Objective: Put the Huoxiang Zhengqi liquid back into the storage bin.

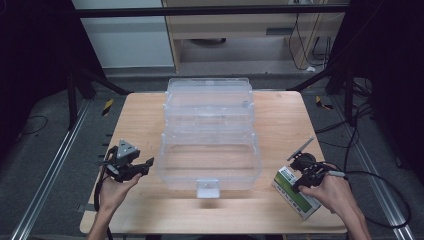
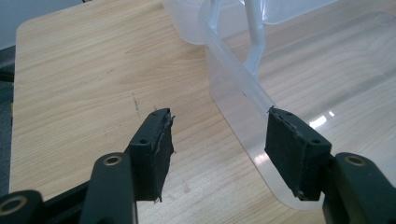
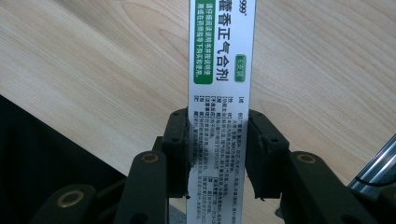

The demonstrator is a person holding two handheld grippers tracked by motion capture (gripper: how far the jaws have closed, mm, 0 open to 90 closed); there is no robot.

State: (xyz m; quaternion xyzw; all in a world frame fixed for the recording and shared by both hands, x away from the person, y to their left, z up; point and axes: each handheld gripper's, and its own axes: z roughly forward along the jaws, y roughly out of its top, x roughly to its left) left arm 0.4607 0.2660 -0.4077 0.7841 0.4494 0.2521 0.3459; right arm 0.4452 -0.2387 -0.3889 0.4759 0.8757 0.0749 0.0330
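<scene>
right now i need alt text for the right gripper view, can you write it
The right claw has its two black jaws closed against the sides of a white and green printed carton, which runs straight up the picture between them. Under it lies a light wooden table, with dark floor past its edge at lower left.

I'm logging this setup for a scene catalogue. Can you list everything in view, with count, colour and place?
table: one, light wood, centre of the high view
storage box: one, clear plastic, lid open, mid-table
medicine carton: one, white and green, near right table edge
cabinet: one, pale wood, behind the table
left gripper: one, black, jaws open, left of the box
right gripper: one, black, jaws closed on the carton
hands: two, at the near edge
</scene>
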